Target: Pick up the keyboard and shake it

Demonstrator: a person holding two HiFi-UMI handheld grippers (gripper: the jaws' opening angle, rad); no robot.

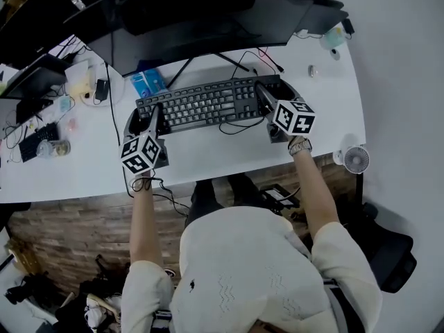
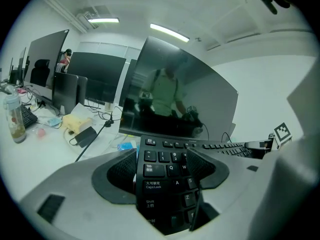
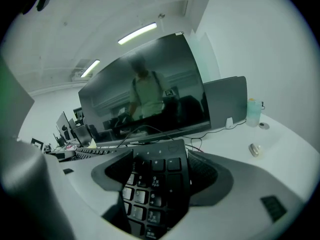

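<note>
**Head view.** A black keyboard (image 1: 201,104) lay crosswise over a white desk (image 1: 208,159), just in front of the stand of a large dark monitor (image 1: 194,30). The left gripper (image 1: 154,114) was clamped on the keyboard's left end and the right gripper (image 1: 264,94) on its right end. Each gripper's marker cube sat on the side nearest the person. A thin black cable (image 1: 239,125) looped on the desk beside the keyboard's near edge. A blue packet (image 1: 148,83) lay just behind the keyboard's left part, and a small white fan (image 1: 356,159) stood near the desk's right edge, well apart from the keyboard. Whether the keyboard rested on the desk or hung just above it could not be told.

**Left gripper view.** The two dark textured pads (image 2: 122,171) were drawn in narrow against the keyboard's front and back edges, with the Tab, Caps Lock and Shift keys between them. The rest of the keyboard ran off to the right toward the other gripper.

**Right gripper view.** The pads (image 3: 207,176) were likewise pressed narrow onto the number-pad end, holding it between them. The monitor filled the background, and a pale bottle (image 3: 253,113) stood on the desk far to the right.
</note>
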